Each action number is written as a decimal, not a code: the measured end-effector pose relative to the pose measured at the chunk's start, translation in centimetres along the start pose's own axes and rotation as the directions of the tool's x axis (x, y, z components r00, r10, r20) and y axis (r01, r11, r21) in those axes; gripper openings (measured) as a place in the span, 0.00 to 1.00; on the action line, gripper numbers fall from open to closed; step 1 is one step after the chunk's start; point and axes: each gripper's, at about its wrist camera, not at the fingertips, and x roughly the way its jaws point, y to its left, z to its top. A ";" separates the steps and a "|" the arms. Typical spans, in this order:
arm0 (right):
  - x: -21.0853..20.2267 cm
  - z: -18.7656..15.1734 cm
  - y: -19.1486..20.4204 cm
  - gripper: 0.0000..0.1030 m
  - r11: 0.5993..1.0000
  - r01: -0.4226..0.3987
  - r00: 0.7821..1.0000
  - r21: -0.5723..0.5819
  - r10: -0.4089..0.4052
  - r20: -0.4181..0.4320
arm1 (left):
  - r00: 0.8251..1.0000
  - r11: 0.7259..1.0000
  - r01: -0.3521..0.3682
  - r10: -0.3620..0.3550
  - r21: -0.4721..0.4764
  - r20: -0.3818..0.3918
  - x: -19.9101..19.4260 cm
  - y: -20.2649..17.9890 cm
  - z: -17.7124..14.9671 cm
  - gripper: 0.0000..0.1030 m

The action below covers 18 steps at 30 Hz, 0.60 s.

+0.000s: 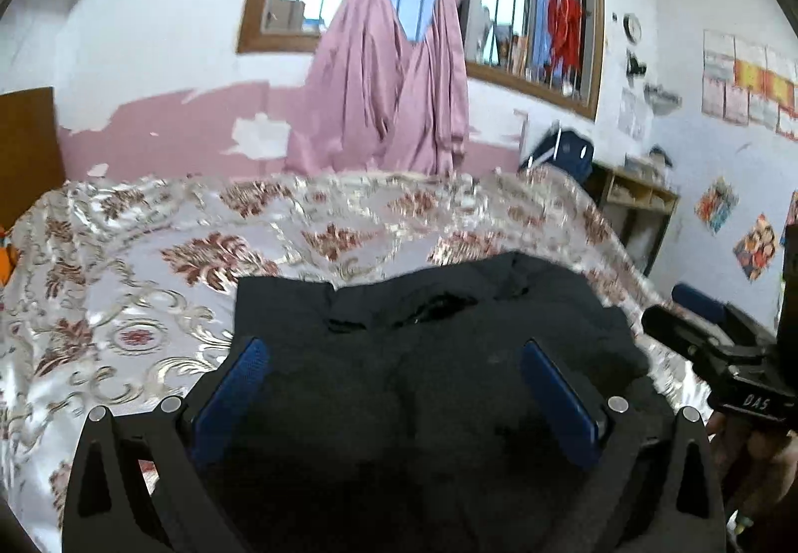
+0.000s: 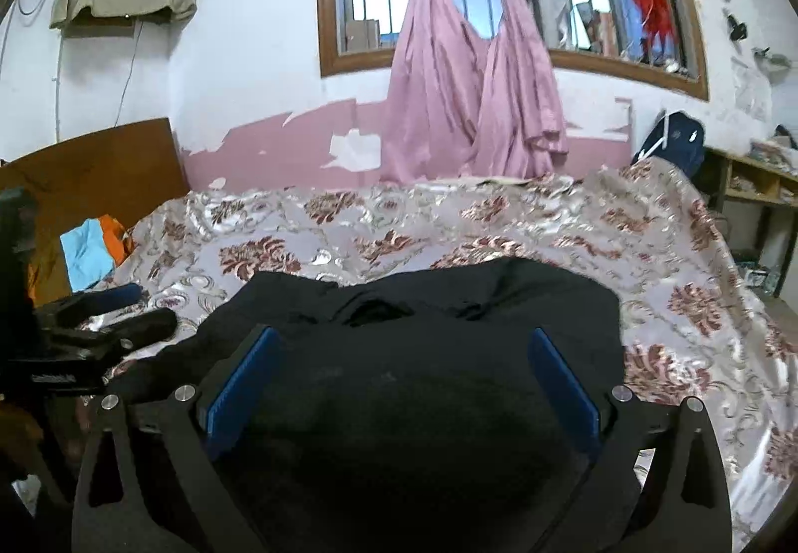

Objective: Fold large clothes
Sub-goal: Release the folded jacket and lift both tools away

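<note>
1. The black garment (image 1: 439, 353) lay on the near part of the bed, over the floral bedspread (image 1: 149, 264), already gathered into a compact dark block with what looked like a collar opening at its far edge.
2. The left gripper (image 1: 394, 363) hung over the garment with its blue fingers (image 1: 239, 383) spread wide, nothing between them; whether it touched the cloth below could not be told.
3. The right gripper (image 2: 404, 353) was likewise spread wide and empty above the same garment (image 2: 449, 313), its blue fingers (image 2: 563, 378) well apart. Each gripper showed at the edge of the other's view, so they sat side by side.
4. Judging from the squared outline, the fold seemed well along: the step in hand was probably between folds, with both grippers released and lining up for a fresh grasp.
5. The next move would call for lowering each gripper to a near edge or corner, pinching only the top layers, then carrying both sides evenly toward the far edge so the block stayed square.
6. Black cloth hid the layer edges, so picking the right layer would be the risk.
</note>
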 end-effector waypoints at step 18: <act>-20.4 -1.9 2.9 0.97 0.997 -0.081 0.996 0.010 0.082 -0.045 | 0.989 0.988 -0.139 0.142 -0.064 0.040 -22.0 -2.6 -4.8 1.00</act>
